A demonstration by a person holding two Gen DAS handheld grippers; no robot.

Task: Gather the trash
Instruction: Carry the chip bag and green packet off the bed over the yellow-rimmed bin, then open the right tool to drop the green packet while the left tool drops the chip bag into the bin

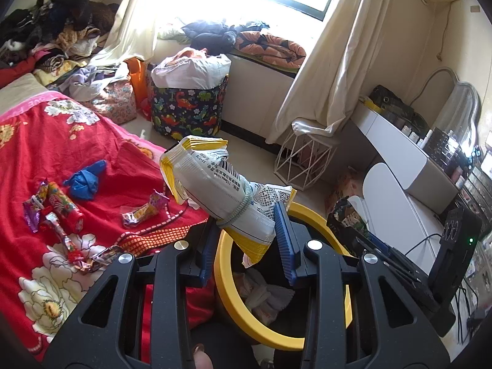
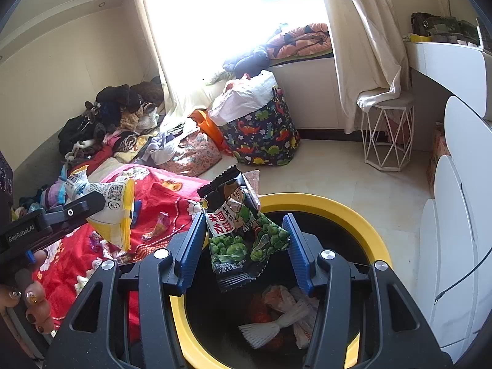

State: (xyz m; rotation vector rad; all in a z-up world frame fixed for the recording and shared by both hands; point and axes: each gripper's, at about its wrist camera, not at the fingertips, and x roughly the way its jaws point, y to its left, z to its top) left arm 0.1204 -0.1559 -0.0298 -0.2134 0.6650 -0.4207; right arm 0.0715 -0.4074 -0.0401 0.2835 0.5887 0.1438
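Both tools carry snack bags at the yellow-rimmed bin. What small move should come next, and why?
Probably open the right tool: its green pea snack packet already hangs over the yellow-rimmed black trash bin, directly above the trash inside, so it should fall in.

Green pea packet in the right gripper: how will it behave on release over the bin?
The green pea packet looks crinkled and thin, so probably floppy and light. It hangs loosely between the right gripper fingers, so it may flutter down rather than drop straight. The yellow-rimmed bin sits directly below.
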